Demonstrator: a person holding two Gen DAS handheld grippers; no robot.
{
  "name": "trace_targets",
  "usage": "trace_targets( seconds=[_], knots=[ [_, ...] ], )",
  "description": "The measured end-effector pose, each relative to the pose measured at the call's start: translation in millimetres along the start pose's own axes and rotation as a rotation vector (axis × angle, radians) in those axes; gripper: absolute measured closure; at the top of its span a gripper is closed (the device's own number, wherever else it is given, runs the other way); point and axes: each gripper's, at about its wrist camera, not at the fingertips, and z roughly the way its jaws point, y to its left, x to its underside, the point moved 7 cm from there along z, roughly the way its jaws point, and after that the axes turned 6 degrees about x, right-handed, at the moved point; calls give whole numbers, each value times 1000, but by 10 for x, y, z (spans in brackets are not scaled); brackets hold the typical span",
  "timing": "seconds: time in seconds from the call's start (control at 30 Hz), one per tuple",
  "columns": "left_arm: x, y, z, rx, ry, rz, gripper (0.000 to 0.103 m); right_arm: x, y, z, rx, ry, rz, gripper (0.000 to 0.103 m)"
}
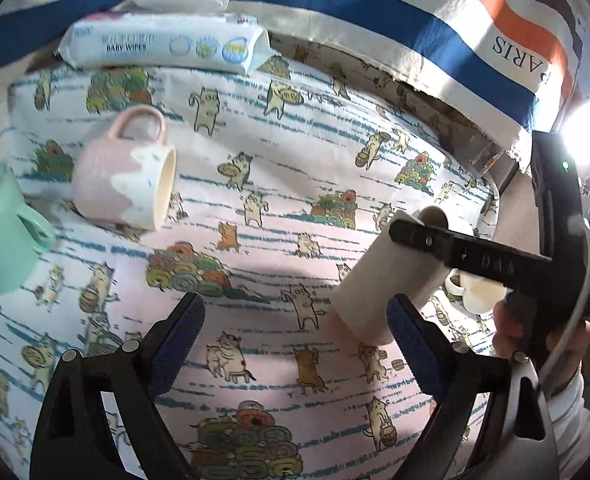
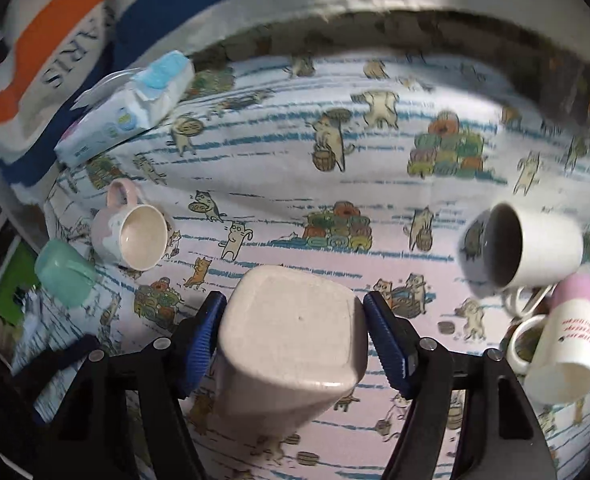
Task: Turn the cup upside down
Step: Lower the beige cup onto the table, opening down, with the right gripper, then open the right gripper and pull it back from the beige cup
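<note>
Beige cup (image 2: 291, 332) between the blue pads (image 2: 199, 344) of the right gripper (image 2: 293, 340), base toward the camera, tilted above the cat-print cloth (image 2: 279, 152) (actual pad contact hard to confirm, a sliver of gap showing on the right side). Left gripper (image 1: 295, 344) spread wide, holding nothing, with that same cup at 3 o'clock. Pink mug (image 1: 125, 172) lying on its side at 10 o'clock, mint cup (image 1: 3, 228) at 9, baby wipes (image 1: 163, 46) at 11.
</note>
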Motion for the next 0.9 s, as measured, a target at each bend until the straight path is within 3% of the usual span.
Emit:
trace_targets(
  seconds=[0.37, 0.53, 0.73, 0.9],
  knots=[
    [88, -27, -13, -61, 12, 43, 12, 230, 346, -205, -8, -118, -216, 35],
    [125, -40, -41, -82, 13, 50, 12, 315, 351, -160, -52, -73, -193, 34],
    [166, -68, -77, -122, 5, 78, 12, 352, 312, -145, -88, -80, -153, 33],
    [181, -34, -134, -162, -2, 85, 12, 364, 364, -72, -38, -121, -177, 34]
  ],
)
